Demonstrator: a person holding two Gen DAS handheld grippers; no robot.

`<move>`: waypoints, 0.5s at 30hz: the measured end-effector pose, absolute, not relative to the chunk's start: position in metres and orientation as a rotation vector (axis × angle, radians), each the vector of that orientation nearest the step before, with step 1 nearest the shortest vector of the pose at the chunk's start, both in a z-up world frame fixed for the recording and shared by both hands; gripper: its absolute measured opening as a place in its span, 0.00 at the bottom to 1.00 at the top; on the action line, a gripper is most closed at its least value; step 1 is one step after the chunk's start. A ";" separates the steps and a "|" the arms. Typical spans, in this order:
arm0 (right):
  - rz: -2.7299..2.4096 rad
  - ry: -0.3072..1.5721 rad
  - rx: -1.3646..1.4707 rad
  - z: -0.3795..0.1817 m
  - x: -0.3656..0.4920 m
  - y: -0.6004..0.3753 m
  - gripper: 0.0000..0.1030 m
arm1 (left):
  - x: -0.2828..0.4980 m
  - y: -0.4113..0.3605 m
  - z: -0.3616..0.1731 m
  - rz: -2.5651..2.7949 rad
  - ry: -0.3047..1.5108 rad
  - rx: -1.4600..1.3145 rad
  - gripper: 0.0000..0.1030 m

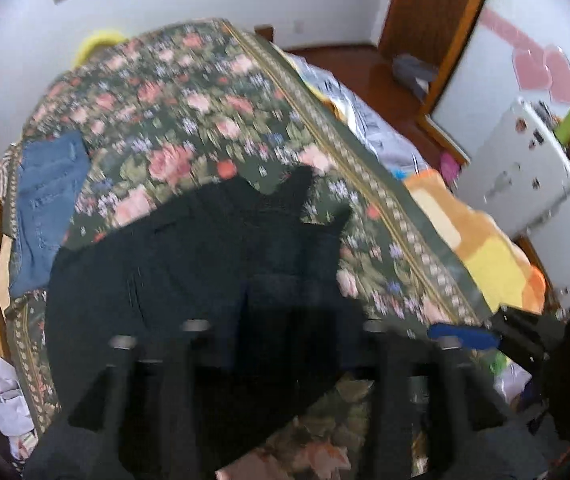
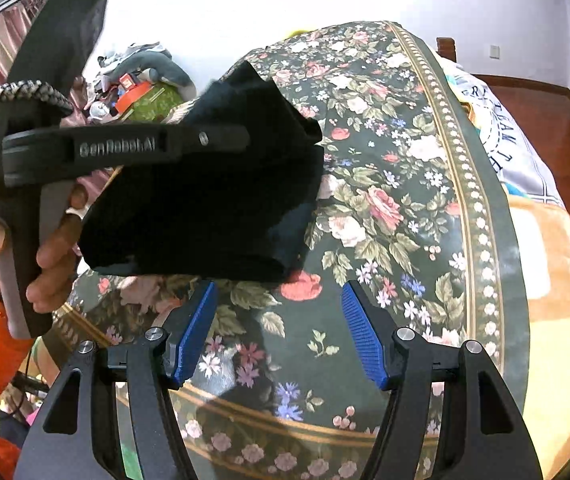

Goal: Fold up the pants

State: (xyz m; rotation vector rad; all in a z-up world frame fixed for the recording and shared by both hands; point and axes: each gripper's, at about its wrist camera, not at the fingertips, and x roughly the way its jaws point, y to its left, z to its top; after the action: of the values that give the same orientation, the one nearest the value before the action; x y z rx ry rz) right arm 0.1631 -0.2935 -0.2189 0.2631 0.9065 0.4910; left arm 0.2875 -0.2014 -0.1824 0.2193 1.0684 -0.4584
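Observation:
Dark navy pants (image 1: 189, 264) hang bunched from my left gripper (image 1: 285, 336), which is shut on the cloth and holds it above the floral bedspread (image 1: 189, 120). In the right wrist view the same pants (image 2: 205, 196) hang as a dark folded bundle from the left gripper (image 2: 241, 138), which a hand holds at the left. My right gripper (image 2: 281, 324) is open and empty, its blue pads (image 2: 195, 332) spread over the bedspread (image 2: 385, 184), just below and to the right of the hanging bundle.
Folded blue jeans (image 1: 49, 204) lie at the bed's left edge. An orange and yellow blanket (image 1: 481, 248) and a white printed sheet (image 2: 513, 148) lie along the right side. A white fridge (image 1: 525, 168) stands at the right. Clutter (image 2: 137, 88) is piled beyond the bed.

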 end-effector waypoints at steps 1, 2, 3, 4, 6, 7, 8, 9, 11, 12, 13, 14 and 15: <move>0.493 0.905 0.264 -0.219 0.164 -0.293 0.59 | 0.284 -0.200 -0.179 -0.461 1.061 0.213 0.70; 0.498 0.905 0.261 -0.218 0.164 -0.292 0.59 | 0.282 -0.197 -0.171 -0.467 1.035 0.198 0.78; 0.503 0.903 0.255 -0.216 0.165 -0.289 0.59 | 0.281 -0.194 -0.163 -0.469 1.011 0.188 0.80; 0.508 0.899 0.251 -0.214 0.165 -0.286 0.59 | 0.282 -0.188 -0.152 -0.465 0.984 0.175 0.84; 0.520 0.895 0.250 -0.214 0.167 -0.283 0.59 | 0.286 -0.175 -0.136 -0.447 0.939 0.147 0.91; 0.527 0.894 0.250 -0.214 0.168 -0.281 0.59 | 0.290 -0.167 -0.129 -0.427 0.910 0.138 0.97; 0.533 0.894 0.249 -0.214 0.169 -0.278 0.59 | 0.295 -0.158 -0.124 -0.395 0.876 0.139 1.00; 0.538 0.894 0.248 -0.214 0.169 -0.275 0.59 | 0.302 -0.150 -0.121 -0.361 0.849 0.149 1.00; 0.553 0.897 0.244 -0.214 0.170 -0.268 0.59 | 0.324 -0.130 -0.125 -0.265 0.821 0.208 1.00; 0.557 0.900 0.243 -0.215 0.171 -0.266 0.59 | 0.335 -0.122 -0.129 -0.228 0.824 0.230 1.00; 0.560 0.905 0.240 -0.216 0.172 -0.263 0.59 | 0.347 -0.114 -0.135 -0.195 0.833 0.250 1.00; 0.564 0.908 0.238 -0.217 0.172 -0.261 0.59 | 0.358 -0.107 -0.141 -0.179 0.845 0.265 1.00; 0.568 0.911 0.235 -0.217 0.173 -0.258 0.59 | 0.370 -0.100 -0.150 -0.161 0.864 0.286 1.00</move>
State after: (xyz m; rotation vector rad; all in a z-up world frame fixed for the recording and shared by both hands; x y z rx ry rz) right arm 0.1733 -0.2581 -0.2169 0.2349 0.9112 0.5684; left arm 0.3704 -0.1004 -0.1496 0.2861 0.8637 -0.1614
